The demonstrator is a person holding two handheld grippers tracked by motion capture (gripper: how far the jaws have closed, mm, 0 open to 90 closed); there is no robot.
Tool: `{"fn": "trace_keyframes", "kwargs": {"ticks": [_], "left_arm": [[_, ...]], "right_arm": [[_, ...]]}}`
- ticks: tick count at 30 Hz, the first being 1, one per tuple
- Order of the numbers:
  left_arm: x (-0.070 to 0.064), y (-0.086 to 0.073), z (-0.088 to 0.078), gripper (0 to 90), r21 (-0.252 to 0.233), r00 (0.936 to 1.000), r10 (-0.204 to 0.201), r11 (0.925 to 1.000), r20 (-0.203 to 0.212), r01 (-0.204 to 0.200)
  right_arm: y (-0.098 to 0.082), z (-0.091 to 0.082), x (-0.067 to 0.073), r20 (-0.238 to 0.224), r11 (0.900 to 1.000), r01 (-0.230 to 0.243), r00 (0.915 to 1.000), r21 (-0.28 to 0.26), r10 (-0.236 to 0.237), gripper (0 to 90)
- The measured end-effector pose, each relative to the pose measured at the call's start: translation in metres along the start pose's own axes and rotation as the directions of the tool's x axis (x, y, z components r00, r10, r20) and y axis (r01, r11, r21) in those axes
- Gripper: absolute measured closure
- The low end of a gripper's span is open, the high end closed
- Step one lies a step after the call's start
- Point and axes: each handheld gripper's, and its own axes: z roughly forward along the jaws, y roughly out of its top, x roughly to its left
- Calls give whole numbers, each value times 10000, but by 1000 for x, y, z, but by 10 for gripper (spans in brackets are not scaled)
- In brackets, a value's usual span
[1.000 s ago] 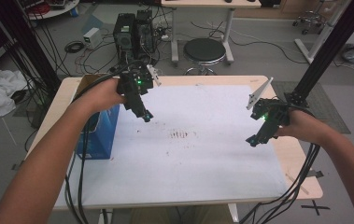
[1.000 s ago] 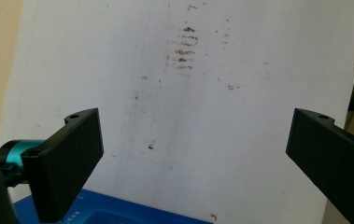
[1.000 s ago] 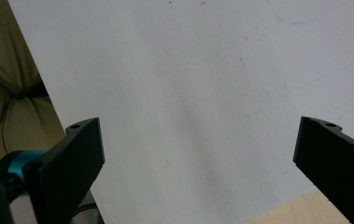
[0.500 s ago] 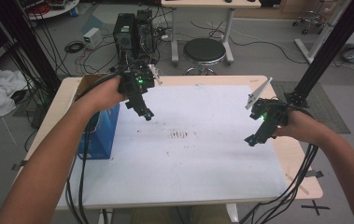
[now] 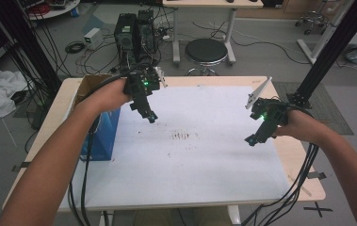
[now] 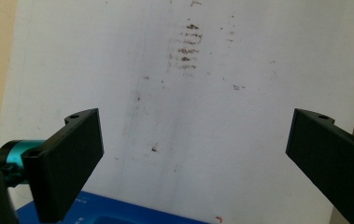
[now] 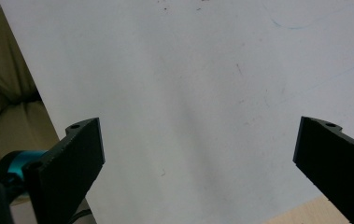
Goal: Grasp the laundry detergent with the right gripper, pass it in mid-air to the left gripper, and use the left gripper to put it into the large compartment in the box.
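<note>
Leftmost, a blue box (image 5: 104, 134) sits at the worktop (image 5: 303, 169) edge, half hidden by my forearm. My left hand-held gripper (image 5: 149, 115) hovers over the white sheet (image 5: 190, 169), jaws wide apart and empty. Faint brown smudges (image 5: 182, 136) mark the middle. My right hand-held gripper (image 5: 252, 139) gapes empty too.

Not much going on, left tongs (image 5: 150, 117) drift a bit toward the counter's middle, right tongs (image 5: 251, 140) dip slightly lower.
</note>
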Motion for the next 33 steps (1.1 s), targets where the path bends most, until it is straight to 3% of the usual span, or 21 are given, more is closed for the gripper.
{"fn": "trace_keyframes", "kwargs": {"ticks": [15, 33], "left_arm": [[-3, 7, 2, 41, 20, 9995, 292, 9996, 141, -292], [-4, 6, 2, 41, 85, 9996, 271, 9996, 126, -272]], "right_arm": [[1, 0, 0, 9, 10000, 86, 10000, -29, -86, 10], [1, 0, 2, 39, 9999, 113, 9999, -27, -113, 10]]}}
